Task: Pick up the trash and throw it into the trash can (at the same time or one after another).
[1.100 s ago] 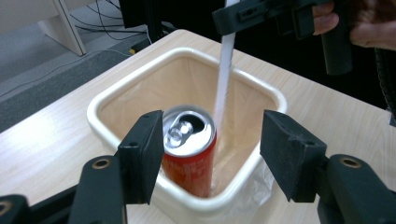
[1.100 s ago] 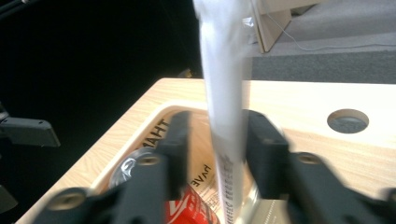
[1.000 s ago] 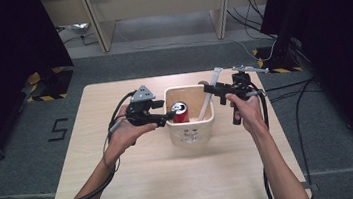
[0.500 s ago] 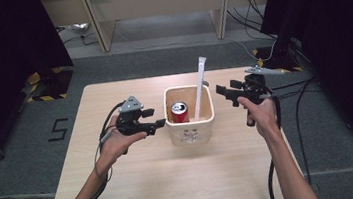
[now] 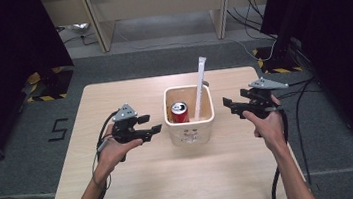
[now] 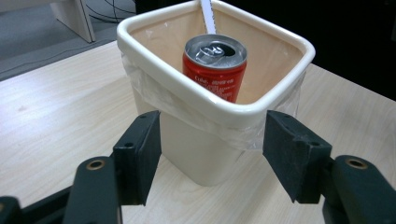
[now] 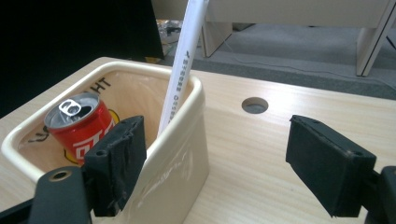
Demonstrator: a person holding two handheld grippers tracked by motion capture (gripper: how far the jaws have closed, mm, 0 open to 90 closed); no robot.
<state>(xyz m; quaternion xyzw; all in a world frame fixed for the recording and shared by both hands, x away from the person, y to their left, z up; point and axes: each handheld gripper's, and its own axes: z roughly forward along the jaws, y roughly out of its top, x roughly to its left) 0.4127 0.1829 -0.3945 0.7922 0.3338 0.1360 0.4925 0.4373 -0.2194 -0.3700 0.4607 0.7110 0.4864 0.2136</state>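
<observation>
The bin [image 5: 190,123], a cream, glossy plastic tub with rounded corners and a thick rolled rim, stood near the middle of the pale wood-grain table [image 5: 125,196], a thin clear film liner clinging to its outer walls. Inside it a red aluminium can [image 5: 180,112] stood upright, its silver top opened, and a long flat white paper sleeve [image 5: 200,88] leaned against the far right corner, sticking up well above the rim. The left gripper [image 5: 151,124] hung just beside the bin's left wall, its matte black block jaws spread with nothing between them. The right gripper [image 5: 229,104] hung near the right wall; its jaws had just been opening and stood apart, empty.
</observation>
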